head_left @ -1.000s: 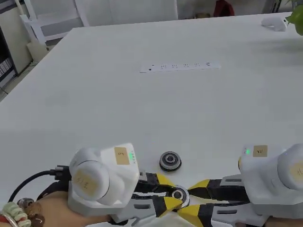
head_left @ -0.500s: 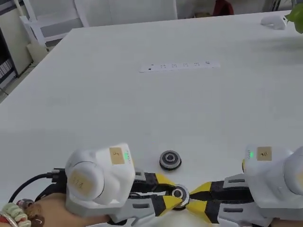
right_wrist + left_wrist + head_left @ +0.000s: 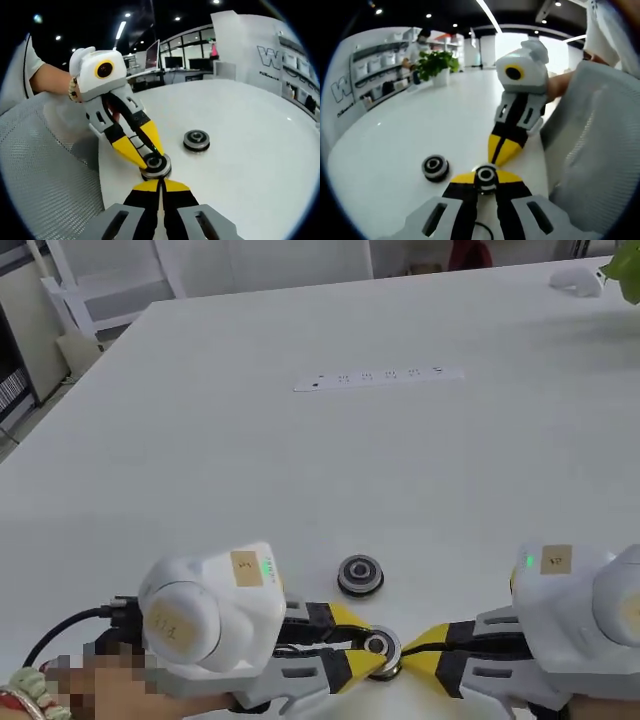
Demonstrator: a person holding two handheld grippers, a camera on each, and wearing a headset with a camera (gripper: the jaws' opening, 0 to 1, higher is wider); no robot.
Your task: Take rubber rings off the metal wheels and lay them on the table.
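**Two tools meet on one wheel at the near edge**

The white surface (image 3: pixel 200 460) looks smooth and hard, so I expect round metal to skid or roll on it easily.

The left tool (image 3: pixel 486 176) has a white housing and black jaws with yellow tips. Its jaws are clamped down on the held wheel (image 3: pixel 156 166), just inside the surface's near edge. The right tool (image 3: pixel 160 184) faces it with its jaws pressed almost together and their tips at the wheel's rim. I cannot tell whether they have pinched the ring's lip.

A flat white power strip (image 3: pixel 380 378) lies well apart, toward the far edge.

The free wheel (image 3: pixel 359 577) lies flat just beyond the held one. It is a bright metal hub with a dark bore, wearing a dark rubber ring (image 3: pixel 342 579) that looks snug and elastic.

Risks, as I judge them:
- A sideways pull could twist the hard, slick wheel out of the narrow tips.
- This close to the near edge, the wheel could drop off the surface.
- A stretched ring may snap back or flick away.
- A slipped wheel could knock its neighbour.
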